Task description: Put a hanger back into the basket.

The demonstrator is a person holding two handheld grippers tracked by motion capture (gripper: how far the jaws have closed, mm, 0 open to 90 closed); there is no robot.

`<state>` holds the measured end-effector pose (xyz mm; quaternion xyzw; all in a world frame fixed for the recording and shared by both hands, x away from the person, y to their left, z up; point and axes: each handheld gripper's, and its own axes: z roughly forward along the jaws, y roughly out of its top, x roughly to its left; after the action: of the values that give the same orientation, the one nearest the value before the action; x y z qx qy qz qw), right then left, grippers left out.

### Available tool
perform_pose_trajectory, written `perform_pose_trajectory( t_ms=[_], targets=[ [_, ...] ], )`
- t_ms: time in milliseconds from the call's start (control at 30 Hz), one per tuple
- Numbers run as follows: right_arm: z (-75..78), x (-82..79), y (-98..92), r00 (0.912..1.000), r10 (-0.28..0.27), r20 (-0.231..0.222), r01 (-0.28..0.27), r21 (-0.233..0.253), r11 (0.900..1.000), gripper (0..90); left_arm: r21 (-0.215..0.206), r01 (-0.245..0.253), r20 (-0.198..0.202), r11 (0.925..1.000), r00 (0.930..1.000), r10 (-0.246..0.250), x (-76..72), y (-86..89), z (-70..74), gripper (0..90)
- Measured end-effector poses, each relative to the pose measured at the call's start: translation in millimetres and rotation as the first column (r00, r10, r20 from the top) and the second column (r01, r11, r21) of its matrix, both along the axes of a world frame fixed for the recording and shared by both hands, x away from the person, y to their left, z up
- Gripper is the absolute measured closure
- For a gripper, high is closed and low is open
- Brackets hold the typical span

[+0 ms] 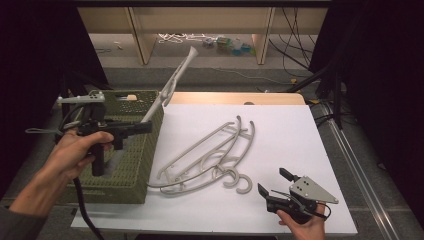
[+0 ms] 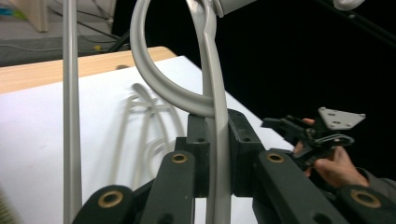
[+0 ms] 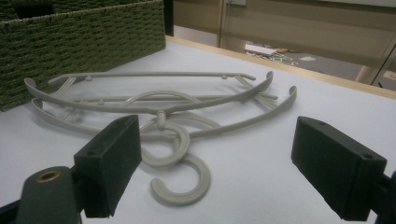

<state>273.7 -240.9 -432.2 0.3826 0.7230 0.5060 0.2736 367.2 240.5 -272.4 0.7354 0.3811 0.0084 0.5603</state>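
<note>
One grey hanger (image 1: 170,87) is clenched in the jaws of our left gripper (image 1: 145,125) over the green woven basket (image 1: 131,165), so next our right gripper (image 1: 272,184), jaws released, must take another from the pile of hangers (image 1: 210,155) on the white surface (image 1: 280,135).

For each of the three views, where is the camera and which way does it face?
High view: above the person's side, facing forward and down on the table; forearms, both hand-held grippers.
Left gripper view: rides the left hand-held gripper, jaws shut on a hanger.
Right gripper view: rides the right hand-held gripper, open, facing the hangers.
Shared: hangers, basket.
</note>
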Motion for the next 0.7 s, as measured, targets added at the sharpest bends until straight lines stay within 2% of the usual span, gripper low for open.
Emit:
perform_pose_trajectory(
  t_ms=[100, 133, 200, 367, 400, 467, 567, 633, 700],
  targets=[
    [0.2, 0.2, -0.1, 1.0, 0.001, 0.003, -0.001, -0.009, 1.0, 16.9, 0.024, -0.032, -0.004, 0.9992, 0.9995, 0.032, 2.1, 15.1, -5.7, 81.4],
    [-1.1, 1.0, 0.9, 0.9999, 0.008, 0.01, -0.008, 0.01, 1.0, 16.9, 0.029, -0.041, -0.005, 0.9987, 0.9991, 0.041, 3.1, 20.9, -8.3, 81.4],
    [-1.1, 1.0, 0.9, 0.9999, 0.008, 0.008, -0.009, 0.007, 1.0, 16.9, 0.017, -0.065, -0.008, 0.9977, 0.9978, 0.065, 4.6, 30.8, -13.4, 81.4],
    [-0.9, 0.7, 0.5, 1.0, 0.005, 0.004, -0.005, -0.006, 1.0, 16.9, 0.046, -0.12, -0.026, 0.9917, 0.9922, 0.121, 9.2, 61.9, -29.2, 81.4],
    [-0.9, 0.7, 0.5, 1.0, 0.005, 0.004, -0.005, -0.006, 1.0, 16.9, 0.046, -0.12, -0.026, 0.9917, 0.9922, 0.121, 9.2, 61.9, -29.2, 81.4],
    [-1.5, 1.3, 1.1, 1.0, 0.001, 0.007, -0.001, -0.005, 1.0, 16.9, 0.09, -0.135, -0.024, 0.9867, 0.9901, 0.138, 10.4, 77.5, -37.6, 81.4],
    [-1.8, 1.7, 1.6, 1.0, 0.001, 0.006, -0.001, -0.006, 1.0, 16.9, 0.108, -0.137, -0.028, 0.9846, 0.9897, 0.141, 10.4, 90.2, -45.3, 81.4],
    [-2.3, 2.2, 1.7, 1.0, 0.005, 0.004, -0.005, -0.006, 1.0, 16.9, 0.117, -0.139, -0.027, 0.9834, 0.9894, 0.143, 10.4, 93.4, -47.7, 81.4],
    [-3.4, 3.1, 2.5, 0.9999, 0.011, 0.004, -0.011, 0.006, 1.0, 16.9, 0.143, -0.138, -0.027, 0.98, 0.9893, 0.143, 10.7, 98.5, -52.2, 81.4]
  ],
)
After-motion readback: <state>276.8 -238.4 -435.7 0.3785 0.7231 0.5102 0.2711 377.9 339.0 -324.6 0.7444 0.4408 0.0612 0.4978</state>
